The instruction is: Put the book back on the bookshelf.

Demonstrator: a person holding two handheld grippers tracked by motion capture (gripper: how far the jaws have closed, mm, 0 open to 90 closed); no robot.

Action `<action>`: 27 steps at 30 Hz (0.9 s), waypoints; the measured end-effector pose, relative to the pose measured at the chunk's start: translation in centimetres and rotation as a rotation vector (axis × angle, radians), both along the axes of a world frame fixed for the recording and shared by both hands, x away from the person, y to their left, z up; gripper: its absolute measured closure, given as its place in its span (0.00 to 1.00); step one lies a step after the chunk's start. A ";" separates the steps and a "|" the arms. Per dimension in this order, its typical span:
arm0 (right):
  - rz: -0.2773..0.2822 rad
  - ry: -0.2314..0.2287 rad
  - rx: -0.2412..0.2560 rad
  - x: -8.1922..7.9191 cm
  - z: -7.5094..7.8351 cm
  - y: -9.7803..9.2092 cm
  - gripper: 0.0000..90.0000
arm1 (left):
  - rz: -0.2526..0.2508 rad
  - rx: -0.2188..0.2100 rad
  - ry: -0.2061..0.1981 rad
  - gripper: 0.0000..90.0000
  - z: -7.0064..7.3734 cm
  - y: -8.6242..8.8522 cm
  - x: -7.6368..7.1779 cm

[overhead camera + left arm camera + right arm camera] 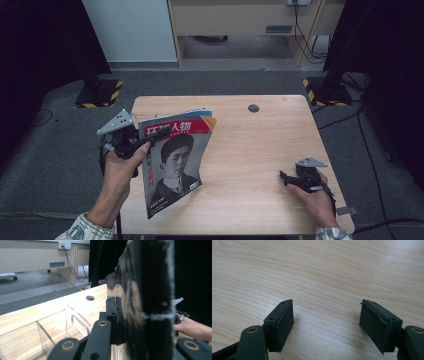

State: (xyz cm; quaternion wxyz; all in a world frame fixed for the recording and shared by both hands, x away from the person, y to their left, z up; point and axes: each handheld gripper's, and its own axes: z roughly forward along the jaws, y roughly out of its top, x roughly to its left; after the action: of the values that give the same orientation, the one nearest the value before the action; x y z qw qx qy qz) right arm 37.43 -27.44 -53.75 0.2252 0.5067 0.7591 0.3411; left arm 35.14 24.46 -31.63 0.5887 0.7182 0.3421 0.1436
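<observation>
I have the magazine (175, 162) pinched near its upper left edge in my left gripper (145, 142), and it stands lifted and tilted over the left half of the table (260, 150), cover toward the high camera, its lower corner near the front edge. I grip it at the edge rather than the middle so the pages hang flat under their own weight instead of fanning open; a second, bluish cover edge peeks out behind the top, so either more pages or another issue sits behind it, and I cannot tell which. In the left gripper view the magazine (147, 302) shows as a dark slab clamped edge-on between the jaws, and a clear plastic stand (62, 327) sits on the wood just beyond it. My guess is that this upright hold is meant to line the magazine up for slotting into the stand. My right gripper (292, 180) rests low on the right side of the table, well apart from the magazine, with my hand (315, 197) behind it. Its jaws stand wide apart over bare wood with nothing between them, parked out of the way yet ready to steady the magazine if it sags.
</observation>
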 end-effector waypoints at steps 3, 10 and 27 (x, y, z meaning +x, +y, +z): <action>-0.002 0.000 0.000 0.0 0.0 0.0 0.30 | 0.011 -0.003 -0.001 0.96 -0.3 1.0 -0.3; 0.004 -0.001 -0.003 0.0 0.0 0.0 0.30 | 0.052 0.004 -0.004 0.96 -0.4 3.1 -0.9; 0.011 0.003 -0.002 -0.1 0.0 0.0 0.31 | 0.117 0.019 -0.033 0.96 0.2 6.8 -2.5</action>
State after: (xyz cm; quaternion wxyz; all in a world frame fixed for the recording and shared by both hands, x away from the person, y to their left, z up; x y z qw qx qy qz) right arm 37.35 -27.42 -53.73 0.2227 0.5029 0.7626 0.3406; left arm 32.61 31.23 -31.47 0.5779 0.7001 0.3724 0.1927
